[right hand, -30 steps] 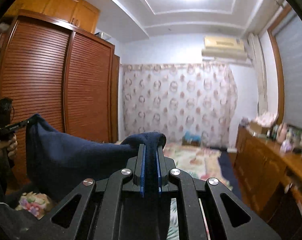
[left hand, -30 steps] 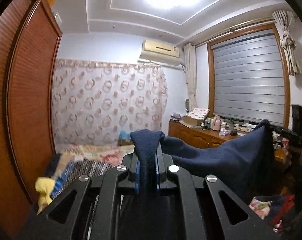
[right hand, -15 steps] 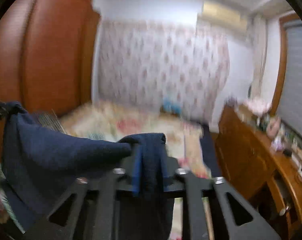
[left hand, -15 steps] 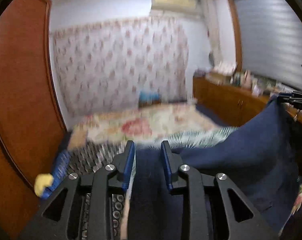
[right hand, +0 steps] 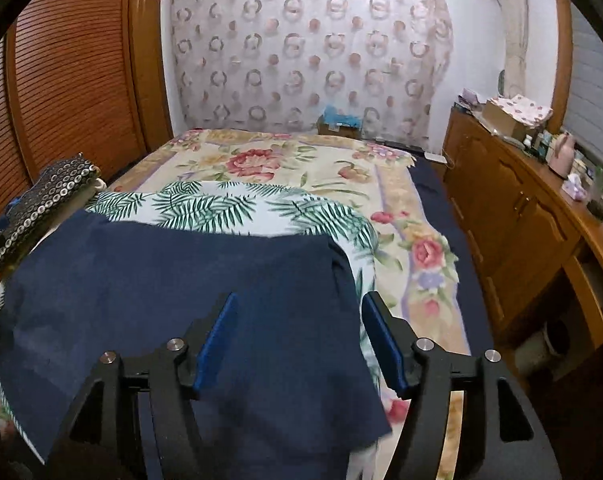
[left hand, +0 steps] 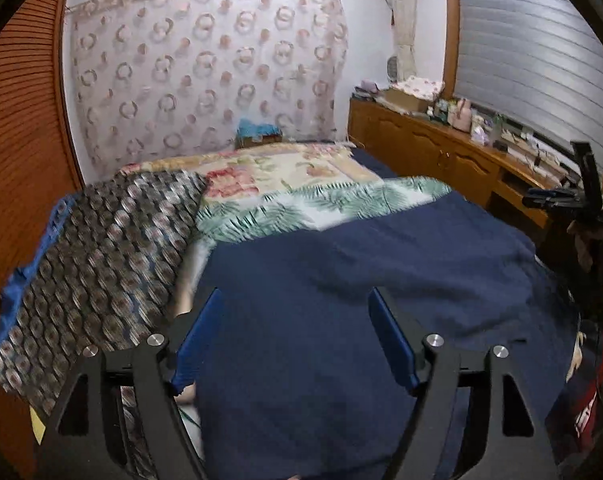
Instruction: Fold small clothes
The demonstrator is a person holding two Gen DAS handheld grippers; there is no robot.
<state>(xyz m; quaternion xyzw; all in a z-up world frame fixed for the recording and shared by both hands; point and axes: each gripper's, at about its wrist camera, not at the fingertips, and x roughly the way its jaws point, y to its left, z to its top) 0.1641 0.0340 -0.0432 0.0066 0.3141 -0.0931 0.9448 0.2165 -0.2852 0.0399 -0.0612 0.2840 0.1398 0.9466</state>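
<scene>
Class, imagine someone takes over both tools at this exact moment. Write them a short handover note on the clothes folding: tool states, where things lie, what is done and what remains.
Left tool: open, empty, just above the navy garment.
Right tool: open, empty, over the garment's right edge.
Garment: spread roughly flat on the bed, on top of a leaf-print cloth; a patterned dark cloth lies beside it to the left.
Done: garment laid out and let go.
Left: every fold; none is visible yet.

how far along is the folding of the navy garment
Early. Done: the navy garment is laid out on the bed. In hand: nothing; the left gripper and right gripper are both open above it. Left: every fold; no crease shows yet.
</scene>
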